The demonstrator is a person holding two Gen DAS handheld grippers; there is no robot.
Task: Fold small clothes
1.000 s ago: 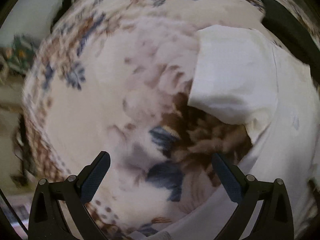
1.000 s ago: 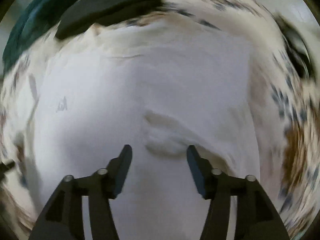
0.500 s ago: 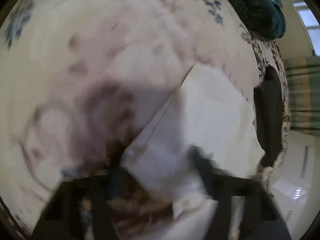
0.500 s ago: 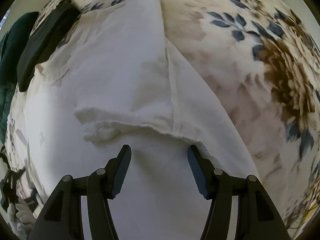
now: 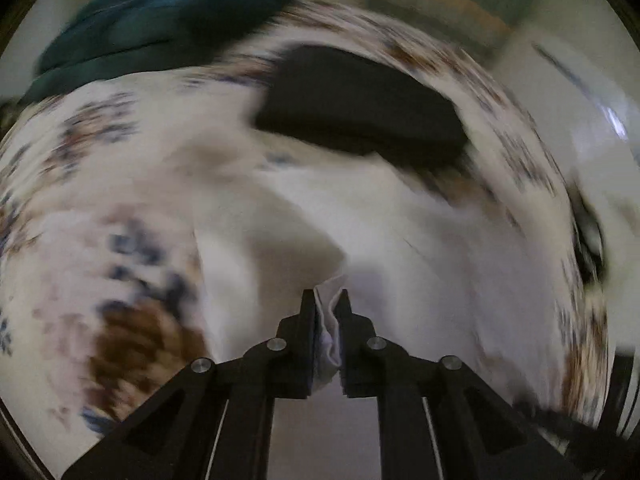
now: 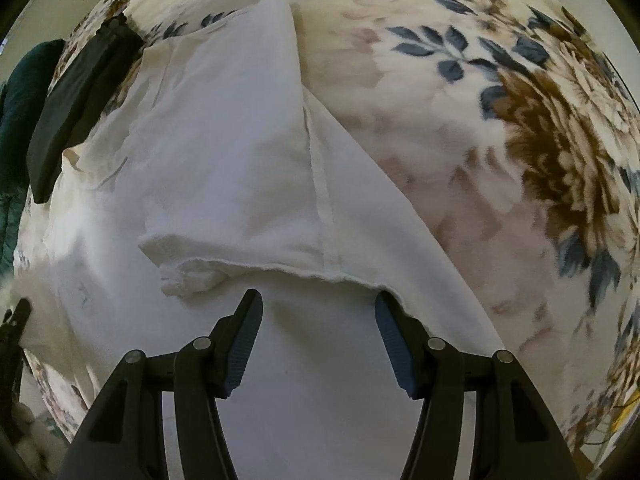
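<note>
A white garment (image 6: 224,152) lies spread on a floral blanket (image 6: 500,128), with one sleeve folded over its body. My right gripper (image 6: 318,308) is open just above the garment's body, close to the folded sleeve's hem. In the blurred left wrist view my left gripper (image 5: 327,300) is shut on a bunched edge of the white garment (image 5: 400,240).
A folded black cloth (image 5: 360,108) lies on the blanket beyond the white garment; it also shows in the right wrist view (image 6: 76,96). A dark teal bundle (image 5: 160,32) sits at the far left. The blanket's edge and the pale floor (image 5: 580,100) are on the right.
My left gripper went from open over the blanket to shut on the garment's edge, and its view swung toward the black cloth. My right gripper stays open and has barely shifted.
</note>
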